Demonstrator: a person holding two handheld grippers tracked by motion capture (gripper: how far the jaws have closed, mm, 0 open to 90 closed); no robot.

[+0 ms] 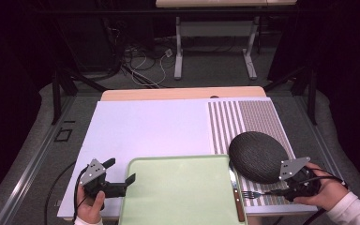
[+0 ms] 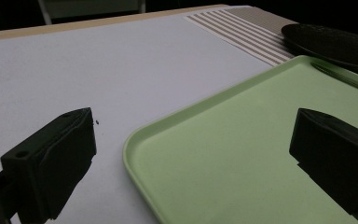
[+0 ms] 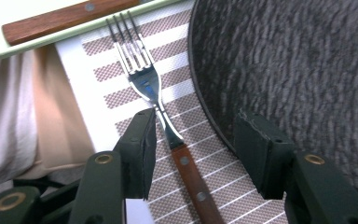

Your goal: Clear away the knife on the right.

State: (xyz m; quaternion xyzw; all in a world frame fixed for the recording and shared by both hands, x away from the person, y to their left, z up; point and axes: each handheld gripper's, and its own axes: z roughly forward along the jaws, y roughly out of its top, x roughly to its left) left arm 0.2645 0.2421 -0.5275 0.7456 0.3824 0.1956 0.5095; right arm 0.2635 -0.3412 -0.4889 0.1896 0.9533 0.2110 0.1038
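Straddling the fork (image 3: 161, 109), the right gripper (image 3: 193, 140) stands half-open, pads not pressing. Fork lies on the striped placemat (image 3: 121, 100), plate (image 3: 298, 70) at three o'clock. Judged light, stiff, slippery at the neck; grip the wooden handle (image 3: 193, 182).

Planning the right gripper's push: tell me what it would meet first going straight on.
Probably the fork lying between the right gripper fingers, then the green tray edge bearing the knife; depth is unclear.
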